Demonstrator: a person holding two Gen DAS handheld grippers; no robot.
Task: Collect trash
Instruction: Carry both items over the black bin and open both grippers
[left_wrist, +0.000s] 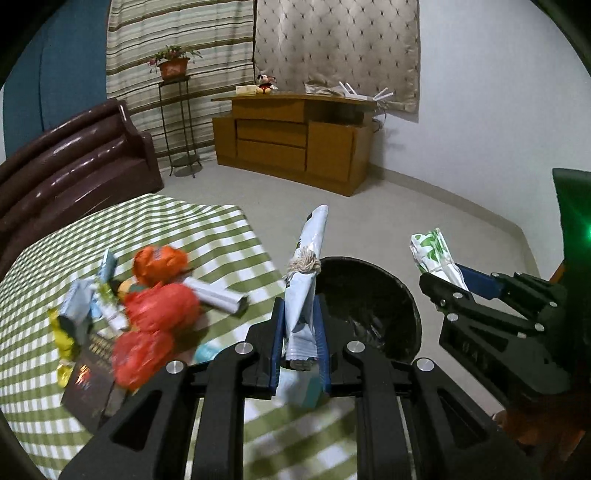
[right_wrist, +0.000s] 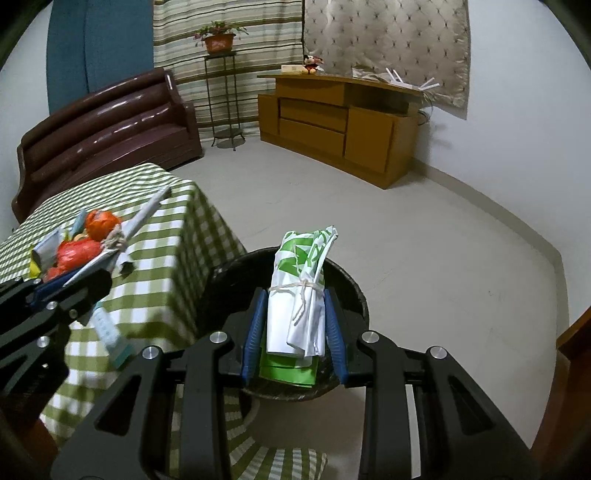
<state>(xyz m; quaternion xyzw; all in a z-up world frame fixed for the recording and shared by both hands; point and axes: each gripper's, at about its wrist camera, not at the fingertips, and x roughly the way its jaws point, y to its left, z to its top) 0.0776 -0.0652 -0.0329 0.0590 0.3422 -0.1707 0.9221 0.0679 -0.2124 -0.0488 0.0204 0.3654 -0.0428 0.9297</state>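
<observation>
My left gripper (left_wrist: 299, 325) is shut on a pale blue wrapper bundle (left_wrist: 308, 266) tied with string, held over the table's right edge beside the black trash bin (left_wrist: 399, 291). My right gripper (right_wrist: 295, 325) is shut on a green-and-white wrapper bundle (right_wrist: 301, 284) tied with string, held right above the bin (right_wrist: 354, 288). Each gripper shows in the other's view: the right one (left_wrist: 443, 284), the left one (right_wrist: 92, 269). A pile of trash with red crumpled bags (left_wrist: 159, 306), wrappers and a dark box (left_wrist: 92, 384) lies on the green checked tablecloth (left_wrist: 184, 229).
A brown leather sofa (left_wrist: 74, 162) stands behind the table. A wooden cabinet (left_wrist: 291, 140) and a plant stand (left_wrist: 177, 122) are at the far wall. Pale floor (left_wrist: 424, 214) lies around the bin. A toothpaste-like tube (right_wrist: 107, 332) lies on the table edge.
</observation>
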